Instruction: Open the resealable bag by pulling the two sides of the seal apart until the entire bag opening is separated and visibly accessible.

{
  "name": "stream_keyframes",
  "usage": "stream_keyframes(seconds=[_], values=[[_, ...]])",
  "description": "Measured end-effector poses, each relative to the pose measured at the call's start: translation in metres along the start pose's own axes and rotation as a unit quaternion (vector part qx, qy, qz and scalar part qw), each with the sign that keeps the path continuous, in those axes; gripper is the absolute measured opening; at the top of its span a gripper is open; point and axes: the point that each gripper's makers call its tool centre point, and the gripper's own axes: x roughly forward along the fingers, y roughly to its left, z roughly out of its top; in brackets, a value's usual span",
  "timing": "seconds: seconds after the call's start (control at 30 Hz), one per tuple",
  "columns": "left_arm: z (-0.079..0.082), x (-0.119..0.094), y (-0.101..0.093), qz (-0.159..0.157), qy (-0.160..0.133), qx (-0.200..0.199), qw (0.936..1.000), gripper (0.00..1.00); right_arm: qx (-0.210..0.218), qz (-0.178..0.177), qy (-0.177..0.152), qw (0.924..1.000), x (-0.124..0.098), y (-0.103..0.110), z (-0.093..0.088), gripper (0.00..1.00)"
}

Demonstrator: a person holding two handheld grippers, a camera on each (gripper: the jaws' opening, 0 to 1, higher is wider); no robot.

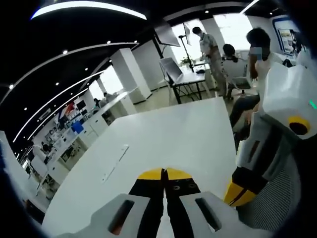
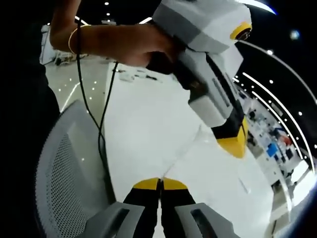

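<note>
Both grippers' jaws pressed together, white table (image 1: 173, 134), mesh chair (image 2: 69, 168) beside

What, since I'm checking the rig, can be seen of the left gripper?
The left gripper has a blocky white and grey plastic-looking body, a black section and yellow-tipped fingers pressed together. A person's hand grips its handle, holding it tilted above the white table.

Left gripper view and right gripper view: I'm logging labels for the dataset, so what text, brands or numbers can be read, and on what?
None can be read.
Wall displays in the left gripper view: too small and blurred.
White table, both grippers: no lettering shows.
</note>
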Motion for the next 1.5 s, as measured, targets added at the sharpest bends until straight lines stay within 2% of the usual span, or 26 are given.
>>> stream_keyframes(seconds=[0.1, 0.2, 0.27, 0.47, 0.57, 0.63, 0.7, 1.0, 1.27, 1.37, 1.4, 1.5], values=[[-0.005, 0.002, -0.003, -0.005, 0.006, 0.005, 1.0000, 0.00, 0.024, -0.016, -0.013, 0.9995, -0.002, -0.007, 0.002, 0.00], [-0.010, 0.005, -0.008, -0.016, 0.014, -0.001, 0.9998, 0.00, 0.046, -0.025, -0.021, 0.9984, -0.005, -0.013, 0.004, 0.09], [-0.013, 0.007, -0.009, -0.017, 0.017, -0.004, 0.9997, 0.00, 0.050, -0.028, -0.023, 0.9981, -0.007, -0.015, 0.003, 0.09], [-0.017, 0.009, 0.000, -0.007, 0.020, -0.004, 0.9998, 0.00, 0.089, -0.054, -0.043, 0.9937, -0.017, -0.025, 0.005, 0.18], [-0.017, 0.012, 0.012, 0.002, 0.020, -0.004, 0.9998, 0.00, 0.106, -0.072, -0.056, 0.9901, -0.023, -0.032, 0.007, 0.20], [-0.018, 0.013, 0.018, 0.007, 0.020, -0.004, 0.9998, 0.00, 0.119, -0.088, -0.065, 0.9869, -0.027, -0.038, 0.008, 0.24], [-0.018, 0.015, 0.032, 0.020, 0.020, -0.004, 0.9996, 0.00, 0.145, -0.097, -0.077, 0.9817, -0.032, -0.044, 0.007, 0.28], [-0.016, 0.025, 0.084, 0.063, 0.015, 0.001, 0.9979, 0.00, 0.178, -0.114, -0.056, 0.9757, -0.041, -0.049, -0.019, 0.35], [-0.014, 0.047, 0.123, 0.074, 0.008, 0.009, 0.9972, 0.00, 0.195, -0.111, -0.041, 0.9736, -0.040, -0.047, -0.032, 0.39], [-0.016, 0.054, 0.137, 0.082, 0.021, 0.033, 0.9959, 0.00, 0.216, -0.114, -0.045, 0.9687, -0.042, -0.050, -0.035, 0.44], [-0.015, 0.057, 0.143, 0.089, 0.023, 0.046, 0.9947, 0.00, 0.229, -0.119, -0.050, 0.9647, -0.043, -0.052, -0.036, 0.47], [-0.015, 0.065, 0.157, 0.098, 0.025, 0.058, 0.9932, 0.00, 0.249, -0.126, -0.051, 0.9588, -0.046, -0.055, -0.042, 0.54]])
